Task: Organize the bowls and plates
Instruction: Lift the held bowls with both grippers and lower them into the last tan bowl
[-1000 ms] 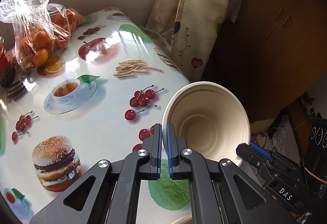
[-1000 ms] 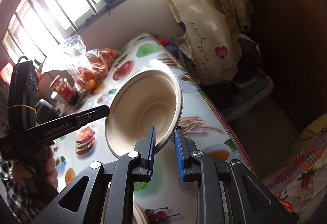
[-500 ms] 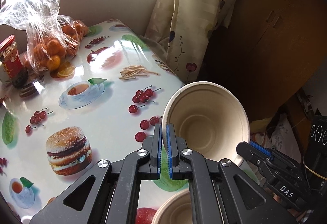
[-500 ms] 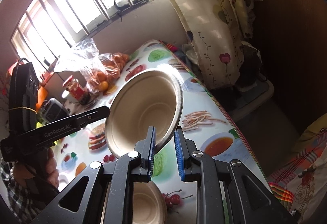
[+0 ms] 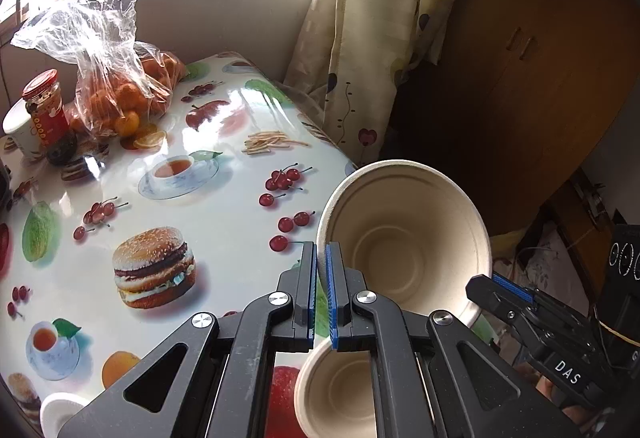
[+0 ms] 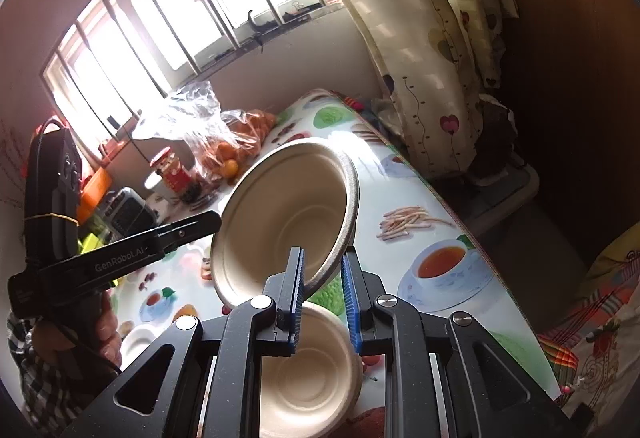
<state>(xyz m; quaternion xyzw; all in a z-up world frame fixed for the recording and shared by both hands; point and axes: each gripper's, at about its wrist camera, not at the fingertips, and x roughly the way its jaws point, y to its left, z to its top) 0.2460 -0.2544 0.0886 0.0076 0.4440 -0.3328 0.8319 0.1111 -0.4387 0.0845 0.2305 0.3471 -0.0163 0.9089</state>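
I am carrying the tilted, ribbed pulp-fibre bowl [image 5: 404, 242] above the glossy printed surface [image 5: 224, 206], both the left gripper [image 5: 321, 292] and right gripper [image 6: 323, 294] clamping opposite rim edges, apparently to nest it into the matching bowl [image 6: 312, 374] directly beneath.

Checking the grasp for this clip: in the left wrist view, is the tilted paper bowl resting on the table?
No: the paper bowl is held up off the table, its rim pinched by the left gripper.
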